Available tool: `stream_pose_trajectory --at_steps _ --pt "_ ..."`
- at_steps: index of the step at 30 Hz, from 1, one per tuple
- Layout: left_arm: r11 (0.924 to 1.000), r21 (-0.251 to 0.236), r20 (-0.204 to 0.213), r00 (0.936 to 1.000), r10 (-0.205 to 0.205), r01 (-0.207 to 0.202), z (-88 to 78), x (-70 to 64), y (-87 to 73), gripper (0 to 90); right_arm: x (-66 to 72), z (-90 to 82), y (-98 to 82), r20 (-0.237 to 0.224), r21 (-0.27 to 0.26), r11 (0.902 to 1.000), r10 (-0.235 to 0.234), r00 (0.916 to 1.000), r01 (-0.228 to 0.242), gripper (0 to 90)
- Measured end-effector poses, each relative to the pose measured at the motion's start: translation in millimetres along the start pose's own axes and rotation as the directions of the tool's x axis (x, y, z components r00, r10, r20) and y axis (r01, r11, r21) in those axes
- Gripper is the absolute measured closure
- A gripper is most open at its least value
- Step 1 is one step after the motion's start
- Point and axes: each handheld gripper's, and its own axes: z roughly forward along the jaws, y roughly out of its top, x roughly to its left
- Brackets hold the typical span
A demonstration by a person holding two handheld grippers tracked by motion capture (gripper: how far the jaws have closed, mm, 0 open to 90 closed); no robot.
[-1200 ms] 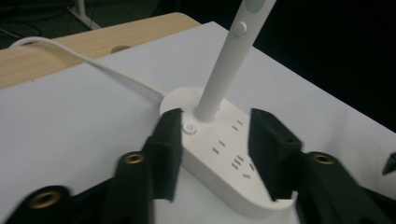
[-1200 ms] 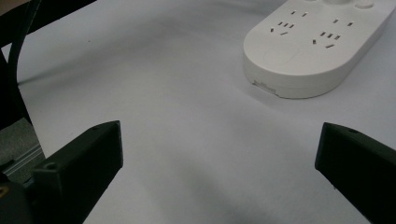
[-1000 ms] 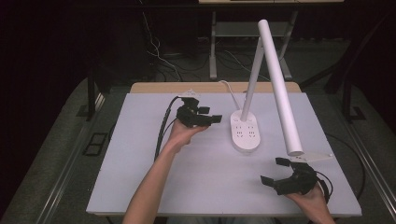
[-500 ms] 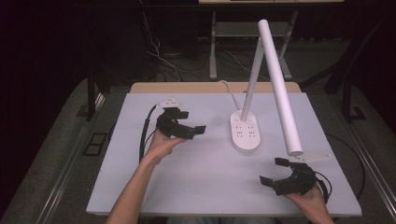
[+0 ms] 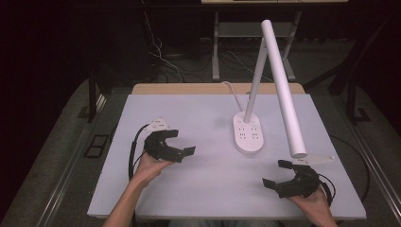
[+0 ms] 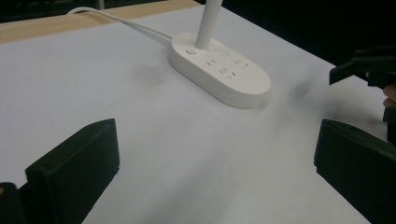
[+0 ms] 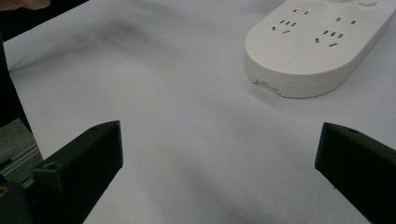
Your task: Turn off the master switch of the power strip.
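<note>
At three o'clock from your left gripper [image 5: 173, 143] sits the lamp base [image 5: 248, 132], untouched on the table [image 5: 189, 109]. Your right gripper [image 5: 279, 175] waits at its five o'clock. Both jaws gape, holding nothing; no step seems underway, so next probably reach inward.

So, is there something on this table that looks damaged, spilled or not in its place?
Nothing stands out. The white oval lamp base with sockets lies flat on the pale grey table, its cord running off the far edge. Left tongs and right tongs are open and empty.
</note>
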Motion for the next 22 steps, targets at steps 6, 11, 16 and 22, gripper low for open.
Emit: stream_pose_trajectory --at_steps 6,11,16,22 --pt "0.9998 -0.017 -0.030 0.9995 0.014 -0.014 -13.2 -8.2 -18.7 0.0 -0.2 -0.3 -0.3 0.004 -0.005 1.0000 -0.001 1.0000 0.001 0.2" --pt "0.9999 -0.012 -0.032 0.9995 -0.002 0.002 -21.0 -11.1 -36.2 0.0 -0.4 -0.9 -0.6 0.003 -0.004 1.0000 0.004 1.0000 -0.004 0.2" --pt "0.9998 -0.010 -0.038 0.9991 -0.020 0.020 -28.0 -11.0 -52.3 0.0 -0.2 -0.9 -0.8 0.004 -0.004 1.0000 0.009 1.0000 -0.009 0.2" --pt "0.9993 -0.001 -0.040 0.9985 -0.037 0.037 -30.7 -9.3 -63.3 0.0 1.0 -1.5 -0.9 0.006 -0.005 0.9999 0.010 0.9999 -0.010 0.2"
